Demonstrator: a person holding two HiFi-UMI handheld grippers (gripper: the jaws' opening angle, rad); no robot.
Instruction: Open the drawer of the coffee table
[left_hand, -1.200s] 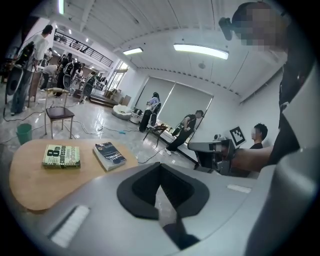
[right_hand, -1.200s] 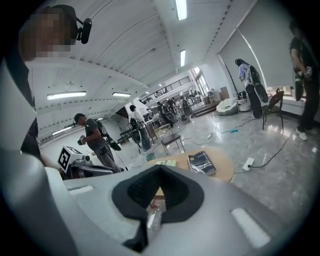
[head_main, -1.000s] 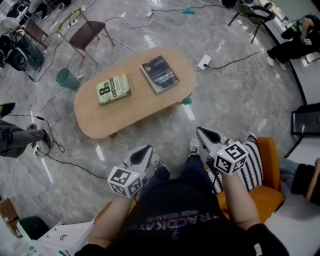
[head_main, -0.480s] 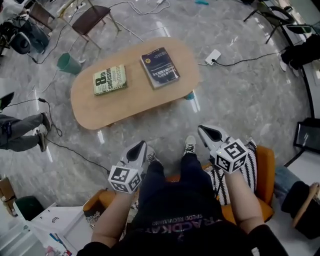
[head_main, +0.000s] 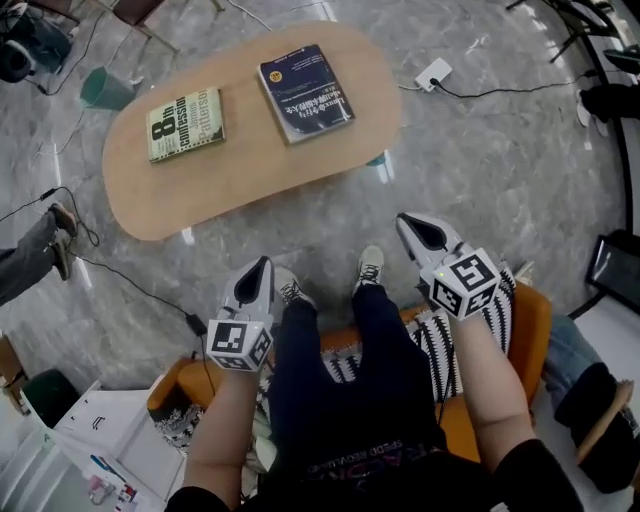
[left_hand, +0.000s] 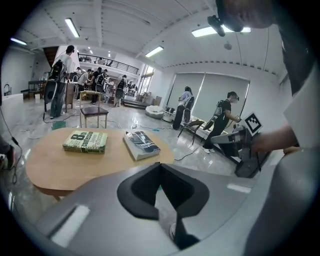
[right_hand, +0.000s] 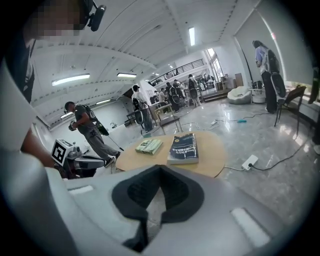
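The oval wooden coffee table (head_main: 230, 165) stands on the grey floor ahead of me, seen also as the table (left_hand: 45, 162) in the left gripper view and the table (right_hand: 220, 150) in the right gripper view. No drawer shows in any view. My left gripper (head_main: 256, 268) hangs shut above my left knee, well short of the table's near edge. My right gripper (head_main: 413, 225) is shut too, over my right knee, closer to the table's right end. Nothing is between either pair of jaws.
On the table lie a green book (head_main: 186, 124) and a dark blue book (head_main: 305, 92). I sit on an orange seat (head_main: 525, 330) with a striped cushion (head_main: 500, 310). Cables and a white power strip (head_main: 434, 73) cross the floor. A teal bin (head_main: 100, 87) stands behind the table. Several people stand farther off.
Both grippers have sunk lower, towards my knees, and the table has shifted up and left in the head view, now larger. The jaws stayed shut.
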